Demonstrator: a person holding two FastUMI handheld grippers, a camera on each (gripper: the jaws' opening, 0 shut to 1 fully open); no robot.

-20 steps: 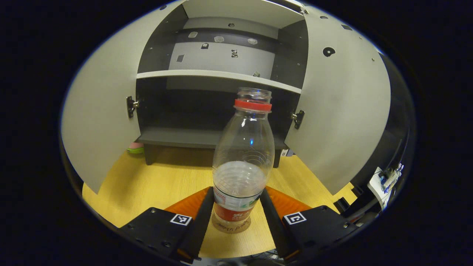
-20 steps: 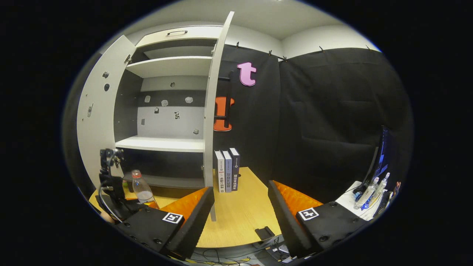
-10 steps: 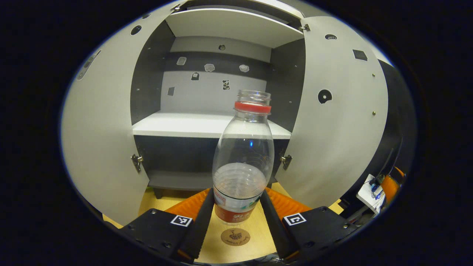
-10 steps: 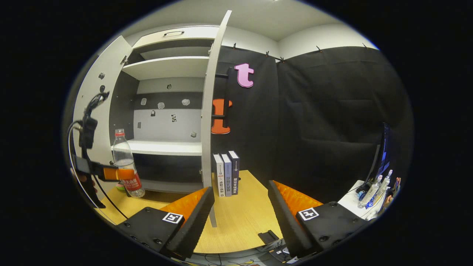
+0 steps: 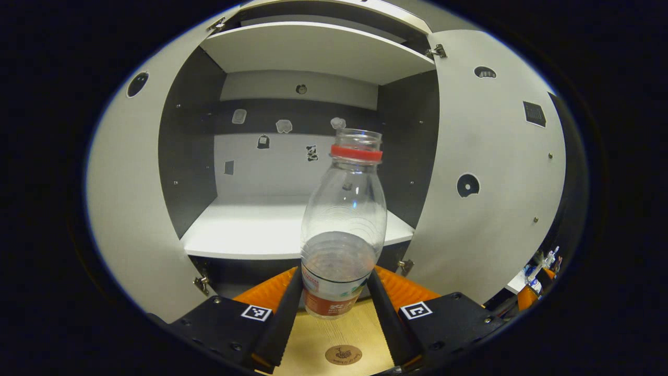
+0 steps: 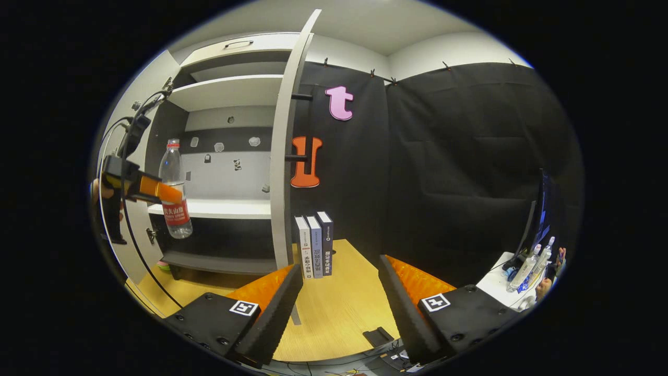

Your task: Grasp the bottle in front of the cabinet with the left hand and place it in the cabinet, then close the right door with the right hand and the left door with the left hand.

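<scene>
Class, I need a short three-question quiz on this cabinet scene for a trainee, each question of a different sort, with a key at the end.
1. True or false: the bottle stands on the wooden table.
2. Multiple choice: the left gripper is A) open and holding nothing, B) shut on the bottle's lower part, C) pressing on a door.
3. Fill in: in the right gripper view, three ___ stand upright on the table beside the open right door.

Key
1. False: it is held in the air, in front of the white shelf.
2. B.
3. books.
</scene>
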